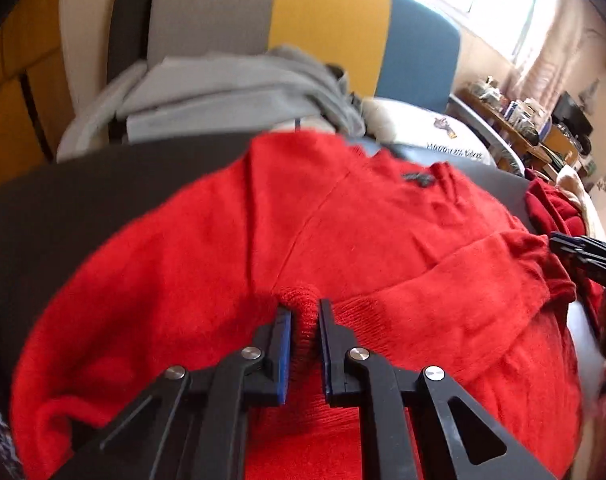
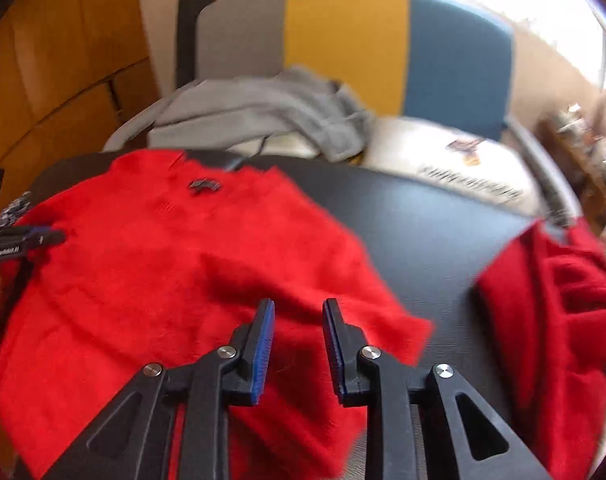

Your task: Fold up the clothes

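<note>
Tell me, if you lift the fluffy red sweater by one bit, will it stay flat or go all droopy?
Probably droopy: the red sweater already lies in soft folds and wrinkles on the black table. Its fuzzy knit looks grippy, so it likely won't slip from the left gripper, where a ribbed bit bunches between the fingers.

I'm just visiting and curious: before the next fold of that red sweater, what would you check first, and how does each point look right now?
1. Left gripper has cloth: ok, a ribbed bunch of the red sweater sits between its fingers.
2. Right gripper has cloth: not ok, it is open with nothing pinched.
3. Sweater lies on the black table: ok, though rumpled.
4. Right sleeve folded in: ok, it lies across the body.
5. Dark red garment out of the way: ok, apart from the sweater.
6. Grip firmness: cannot tell.
</note>
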`<state>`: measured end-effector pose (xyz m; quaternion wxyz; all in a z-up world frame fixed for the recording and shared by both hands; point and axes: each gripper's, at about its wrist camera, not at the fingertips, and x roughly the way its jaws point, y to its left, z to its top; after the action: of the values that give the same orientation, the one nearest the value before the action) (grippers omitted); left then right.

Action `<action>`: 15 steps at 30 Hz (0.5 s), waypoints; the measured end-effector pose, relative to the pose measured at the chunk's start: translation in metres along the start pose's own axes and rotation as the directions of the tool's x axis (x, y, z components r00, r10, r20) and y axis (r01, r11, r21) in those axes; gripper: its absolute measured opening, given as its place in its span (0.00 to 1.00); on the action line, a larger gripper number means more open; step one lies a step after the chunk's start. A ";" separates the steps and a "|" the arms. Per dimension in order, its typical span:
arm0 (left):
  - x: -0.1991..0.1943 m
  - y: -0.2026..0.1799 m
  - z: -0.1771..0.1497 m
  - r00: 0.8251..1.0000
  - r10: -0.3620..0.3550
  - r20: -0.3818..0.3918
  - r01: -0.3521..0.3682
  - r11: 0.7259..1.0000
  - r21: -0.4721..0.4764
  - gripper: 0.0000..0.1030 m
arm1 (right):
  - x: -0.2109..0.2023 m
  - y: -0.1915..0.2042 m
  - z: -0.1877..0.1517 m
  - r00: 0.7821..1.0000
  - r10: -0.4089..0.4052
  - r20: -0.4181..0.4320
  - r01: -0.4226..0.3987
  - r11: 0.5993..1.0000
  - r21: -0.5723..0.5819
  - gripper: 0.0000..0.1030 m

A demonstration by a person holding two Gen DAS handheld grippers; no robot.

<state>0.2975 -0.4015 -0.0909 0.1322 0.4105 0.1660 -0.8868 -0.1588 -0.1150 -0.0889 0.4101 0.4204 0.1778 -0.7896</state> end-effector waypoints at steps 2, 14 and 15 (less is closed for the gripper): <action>-0.005 -0.003 0.004 1.000 0.003 0.027 -0.004 1.000 0.013 0.11 | 0.016 -0.002 -0.001 0.998 0.015 -0.055 -0.015 1.000 -0.006 0.26; 0.004 0.019 0.032 0.998 0.041 0.056 -0.034 0.992 -0.122 0.11 | 0.040 0.010 -0.003 0.963 -0.266 -0.042 0.258 0.957 -0.130 0.00; 0.007 0.022 0.032 0.998 0.047 0.045 -0.040 0.989 -0.141 0.11 | 0.042 0.007 -0.004 0.962 -0.269 -0.042 0.263 0.958 -0.112 0.00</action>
<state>0.2795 -0.4351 -0.0807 0.1838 0.3822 0.2158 -0.8795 -0.1648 -0.1377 -0.1249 0.3165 0.3930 0.2855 -0.8148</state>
